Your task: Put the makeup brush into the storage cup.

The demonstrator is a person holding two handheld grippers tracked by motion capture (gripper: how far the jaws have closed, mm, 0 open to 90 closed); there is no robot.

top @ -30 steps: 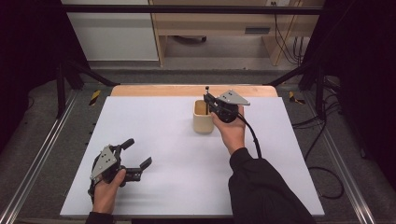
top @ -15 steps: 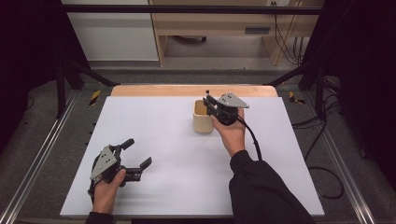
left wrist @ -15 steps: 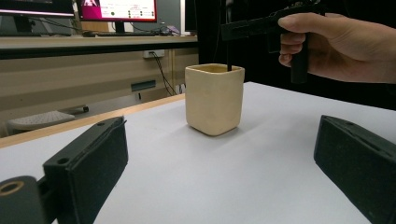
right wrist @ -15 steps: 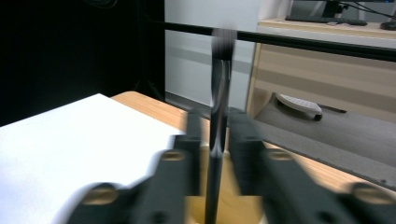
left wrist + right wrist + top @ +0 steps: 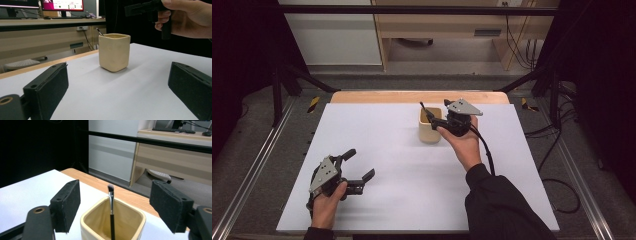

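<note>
One cream cup (image 5: 430, 128) stands upright on the white tabletop (image 5: 412, 170), toward its far edge and right of the middle. One thin makeup brush (image 5: 111, 212) stands in it, bristle end up, leaning on the cup's far wall; in the high view just its dark tip shows above the rim. Its lower end is hidden inside the cup.

There are two grippers, one in each hand. The right gripper (image 5: 120, 207) hovers just above and beside the cup, and its fingers have just been opening: they now stand wide apart on either side of the brush, touching neither it nor the cup. In the right gripper view the cup's base is cut off by the bottom edge.

The left gripper (image 5: 357, 167) rests low near the tabletop's near left corner, well apart from the cup, its fingers spread wide with nothing between them. Both forearms are cut off at the bottom of the high view.
</note>
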